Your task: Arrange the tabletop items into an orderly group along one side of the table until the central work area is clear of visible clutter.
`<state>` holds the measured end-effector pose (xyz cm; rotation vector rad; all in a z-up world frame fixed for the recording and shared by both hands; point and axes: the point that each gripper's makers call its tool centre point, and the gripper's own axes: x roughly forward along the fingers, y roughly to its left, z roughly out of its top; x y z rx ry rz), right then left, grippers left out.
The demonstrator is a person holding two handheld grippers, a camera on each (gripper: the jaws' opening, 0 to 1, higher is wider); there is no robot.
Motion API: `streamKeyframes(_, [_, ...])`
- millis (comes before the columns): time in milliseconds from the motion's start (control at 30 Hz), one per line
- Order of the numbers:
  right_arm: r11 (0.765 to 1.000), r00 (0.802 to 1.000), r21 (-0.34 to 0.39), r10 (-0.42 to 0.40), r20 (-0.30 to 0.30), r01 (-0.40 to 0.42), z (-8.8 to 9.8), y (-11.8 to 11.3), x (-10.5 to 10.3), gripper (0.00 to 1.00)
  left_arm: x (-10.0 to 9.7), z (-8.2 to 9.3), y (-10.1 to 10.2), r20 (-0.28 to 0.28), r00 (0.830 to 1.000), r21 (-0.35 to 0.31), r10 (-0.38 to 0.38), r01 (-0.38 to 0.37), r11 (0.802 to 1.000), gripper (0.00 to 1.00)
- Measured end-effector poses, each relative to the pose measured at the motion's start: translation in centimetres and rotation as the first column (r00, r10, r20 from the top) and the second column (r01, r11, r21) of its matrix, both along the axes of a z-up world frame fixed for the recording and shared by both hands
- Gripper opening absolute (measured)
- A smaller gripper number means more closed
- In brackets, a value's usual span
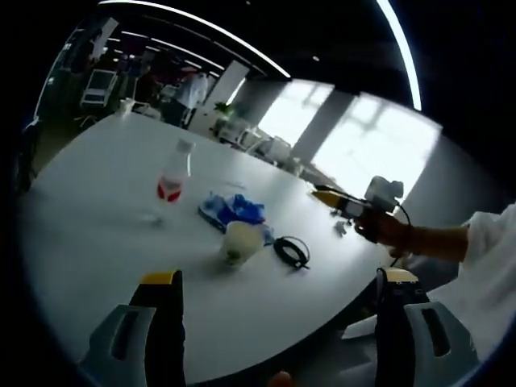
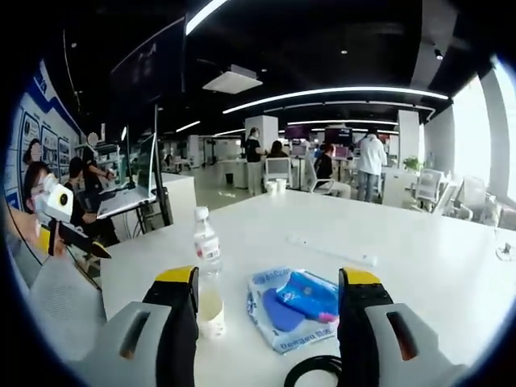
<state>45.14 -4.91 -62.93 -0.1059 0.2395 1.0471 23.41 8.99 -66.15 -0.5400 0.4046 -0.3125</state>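
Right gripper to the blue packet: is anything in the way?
Nothing visible blocks it. In the right gripper view the blue packet lies on the white table straight ahead between the open jaws of the right gripper. The paper cup and water bottle stand off to its left, the black cable nearer the camera.

The wide white table (image 2: 419, 266) has a smooth, matt top. On it, left of centre in the right gripper view, stands a clear plastic bottle with a white cap (image 2: 206, 242). Below centre lies a glossy blue-and-white plastic packet (image 2: 294, 306), crinkled. The black looped cable (image 1: 292, 251) looks rubbery and smooth. The pale cup (image 1: 240, 242) looks matt.
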Motion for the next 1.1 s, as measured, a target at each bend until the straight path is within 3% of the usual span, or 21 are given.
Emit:
streamKeyframes(333, [0.998, 0.998, 0.0, -0.055, 0.006, 0.055, -0.4, -1.9, -0.8, 0.68, -1.2, -0.7, -0.1, 0.001, 0.999, 0.001, -0.036, 0.036, 0.999, 0.97])
streamKeyframes(500, [0.998, 0.998, -0.012, -0.067, -0.011, 0.067, -1.4, -2.3, -0.1, 0.68, -1.8, -0.5, 0.1, 0.002, 1.0, 0.005, -0.019, 0.019, 1.0, 0.97])
streamKeyframes(600, [0.997, 0.997, 0.018, -0.077, -0.031, 0.077, -1.5, -2.2, 0.5, 0.68, -1.8, -0.6, 0.5, -0.001, 1.0, 0.022, -0.009, 0.009, 1.0, 0.97])
streamKeyframes(767, [0.998, 0.997, 0.009, -0.06, -0.043, 0.06, -1.9, -2.4, 1.2, 0.67, -1.0, -0.7, 0.5, -0.006, 0.999, -0.003, 0.037, -0.037, 0.999, 0.97])
streamKeyframes(1100, [0.999, 0.996, -0.016, -0.046, -0.075, 0.045, -3.2, -4.7, 3.2, 0.67, 1.7, -0.3, -2.4, 0.005, 0.999, -0.011, 0.05, -0.05, 0.999, 0.97])
